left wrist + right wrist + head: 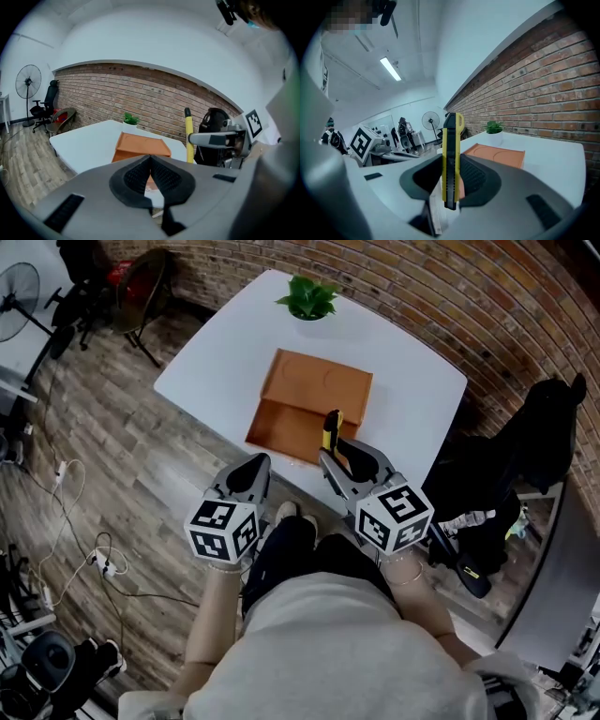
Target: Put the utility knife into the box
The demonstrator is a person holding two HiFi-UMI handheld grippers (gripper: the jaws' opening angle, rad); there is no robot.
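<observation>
Knife, location: utility knife [451, 159] clamped between the jaws of the right gripper [451, 177], off the table. In the head view the knife [330, 431] overlaps the near edge of the box [323, 385].
Knife, axis: long axis upright, crossing the jaws at right angles. One end stands well above the pads, the other hangs just below them. The left gripper view also shows it as a vertical bar [189, 136].
Knife, look: slim yellow body, black strip down the face turned to the camera, black cap at the top end. No blade shows.
Right gripper: [339, 452] jaws at a middling gap, pads pressed on both flat sides of the knife.
Left gripper: [151, 176] jaws closed together, nothing between them. In the head view [248, 474] it sits beside the right one, near the table's edge.
Box: orange. An open compartment faces the person; a flat panel with two round impressions lies behind it. Compartment contents can't be made out.
Surface: white table [412, 399], with the box near the middle and a small potted plant [309, 298] at the far corner.
Room: brick wall [422, 296] behind the table, wood-plank floor [94, 456], a standing fan [28, 82] and a black office chair [44, 105] to the left, cables on the floor.
</observation>
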